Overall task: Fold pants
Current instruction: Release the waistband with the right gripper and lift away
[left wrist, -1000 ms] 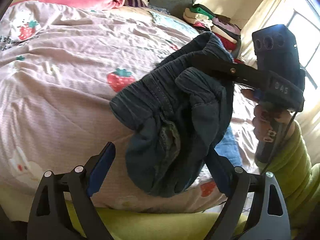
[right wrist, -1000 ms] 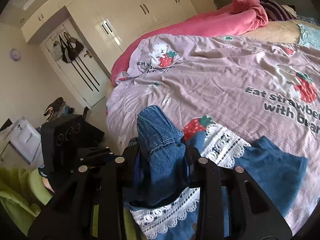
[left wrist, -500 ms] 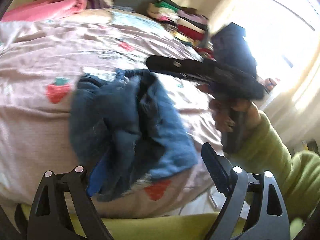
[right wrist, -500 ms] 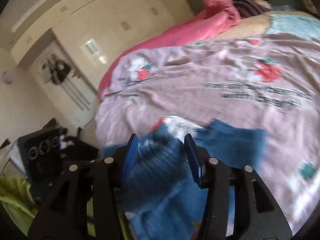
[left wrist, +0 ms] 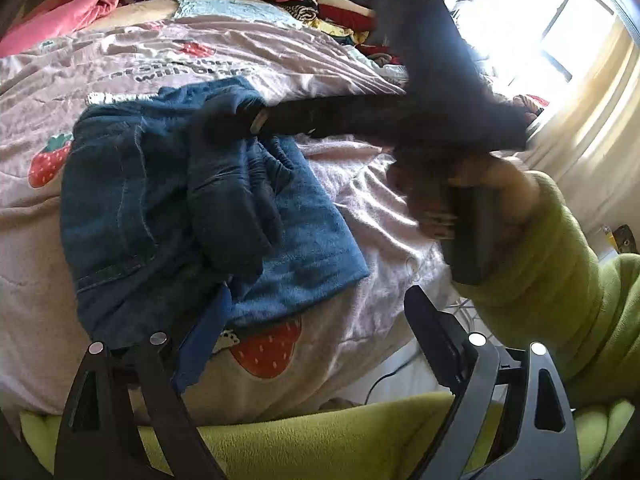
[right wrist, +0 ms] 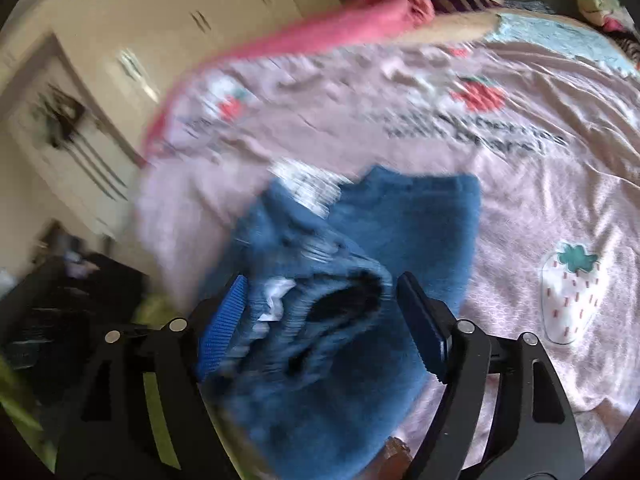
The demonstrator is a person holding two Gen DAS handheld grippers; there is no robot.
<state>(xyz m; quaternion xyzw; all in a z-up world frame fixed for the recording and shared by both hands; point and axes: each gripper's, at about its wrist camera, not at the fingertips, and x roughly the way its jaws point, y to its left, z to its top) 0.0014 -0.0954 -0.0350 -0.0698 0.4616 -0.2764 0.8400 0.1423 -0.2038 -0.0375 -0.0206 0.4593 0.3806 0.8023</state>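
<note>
Left wrist view: blue pants [left wrist: 168, 200] lie bunched on the pink bedspread [left wrist: 360, 208]; left gripper [left wrist: 316, 340] spread wide, holding nothing; right gripper [left wrist: 240, 120] reaches onto the cloth.
Right wrist view: right gripper [right wrist: 320, 320] parted, pants waistband [right wrist: 320, 292] loose between its fingers; picture blurred.

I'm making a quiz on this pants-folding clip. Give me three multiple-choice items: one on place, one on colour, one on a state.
1. Where do the pants lie?
A. on the bed
B. on the floor
C. in a drawer

2. What colour are the pants?
A. red
B. blue
C. white

3. How does the left gripper stand?
A. shut on a pillow
B. out of view
C. open

Answers:
1 A, the denim rests on the strawberry-print cover.
2 B, blue denim in both views.
3 C, its fingers stand wide apart, clamping nothing.
</note>
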